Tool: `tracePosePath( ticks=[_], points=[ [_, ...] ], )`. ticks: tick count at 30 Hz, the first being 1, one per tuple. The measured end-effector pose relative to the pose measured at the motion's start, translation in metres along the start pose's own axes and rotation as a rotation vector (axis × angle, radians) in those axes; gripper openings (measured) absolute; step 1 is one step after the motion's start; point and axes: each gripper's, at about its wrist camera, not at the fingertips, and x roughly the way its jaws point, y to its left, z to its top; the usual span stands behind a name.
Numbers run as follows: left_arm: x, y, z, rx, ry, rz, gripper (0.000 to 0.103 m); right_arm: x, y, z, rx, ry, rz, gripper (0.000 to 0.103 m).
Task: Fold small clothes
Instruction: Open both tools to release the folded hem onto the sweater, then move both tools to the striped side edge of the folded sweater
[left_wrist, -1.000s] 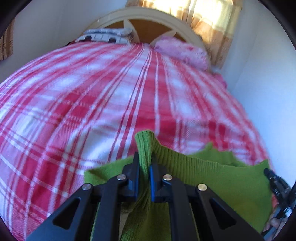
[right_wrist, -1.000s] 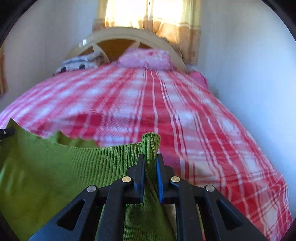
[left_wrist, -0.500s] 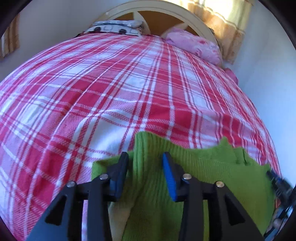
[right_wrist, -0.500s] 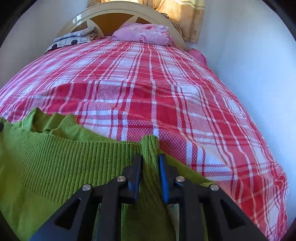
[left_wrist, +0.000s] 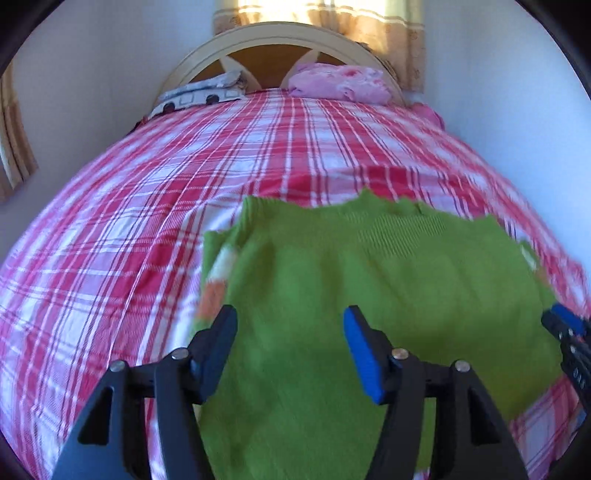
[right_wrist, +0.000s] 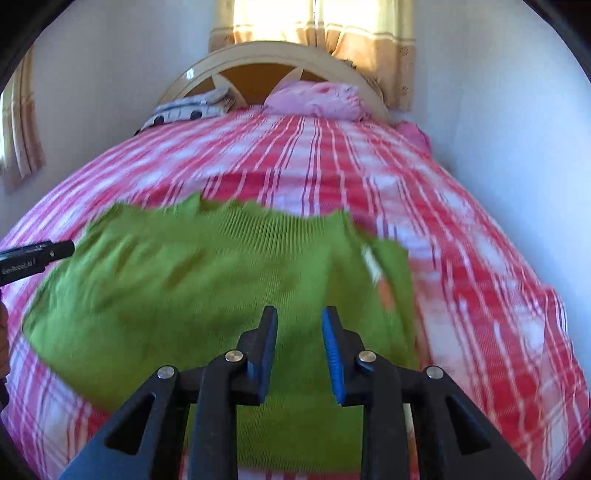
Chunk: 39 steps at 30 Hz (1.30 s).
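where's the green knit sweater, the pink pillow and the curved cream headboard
green knit sweater (left_wrist: 369, 273), left wrist view, middle of its body
pink pillow (right_wrist: 317, 99), right wrist view, its centre
curved cream headboard (left_wrist: 207, 55), left wrist view, left arch

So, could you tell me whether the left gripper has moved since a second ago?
Yes. The left gripper has let go and pulled back toward the foot of the bed: the green sweater now lies ahead of it, and the headboard looks farther off.

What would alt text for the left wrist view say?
An open left gripper hovers over a green sweater lying on a red plaid bed. A pink pillow sits by the headboard; the right gripper shows at the edge.
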Motion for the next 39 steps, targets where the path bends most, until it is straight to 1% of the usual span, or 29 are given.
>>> tracePosePath(
  ticks=[3,4,7,11,14,19,22,24,27,31,34,39],
  points=[
    [0.003,-0.012,-0.011,0.019,0.024,0.012,0.064,0.018,-0.008,-0.014,0.066,0.077,0.003,0.026],
    [0.006,-0.014,-0.014,0.015,0.035,0.007,0.064,0.022,-0.01,-0.018,0.08,0.079,0.009,0.026],
    [0.014,-0.019,-0.022,0.019,0.058,0.026,0.064,0.023,-0.014,-0.024,0.101,0.07,0.03,0.026],
    [0.02,-0.025,-0.03,0.032,0.057,0.062,0.068,0.023,-0.007,-0.028,0.07,0.055,-0.001,0.026],
    [0.018,-0.025,-0.032,0.028,0.058,0.07,0.068,0.024,-0.007,-0.028,0.067,0.052,-0.004,0.027],
    [0.005,-0.026,-0.035,0.034,0.06,0.094,0.068,0.022,-0.013,-0.029,0.101,0.046,0.03,0.027],
    [-0.009,-0.025,-0.037,0.045,0.039,0.117,0.075,0.022,-0.014,-0.029,0.103,0.044,0.032,0.028],
    [-0.021,-0.023,-0.038,0.043,0.013,0.129,0.084,0.022,-0.014,-0.029,0.1,0.043,0.028,0.028],
    [-0.036,-0.015,-0.04,-0.004,-0.006,0.149,0.092,0.022,-0.014,-0.029,0.106,0.042,0.034,0.028],
    [-0.051,-0.007,-0.05,-0.081,-0.017,0.166,0.096,0.022,-0.014,-0.029,0.109,0.041,0.037,0.028],
    [-0.051,-0.006,-0.057,-0.115,-0.012,0.173,0.096,0.022,-0.014,-0.029,0.111,0.04,0.039,0.028],
    [-0.034,-0.001,-0.065,-0.19,0.07,0.16,0.096,0.021,-0.014,-0.03,0.118,0.038,0.046,0.028]
  ],
)
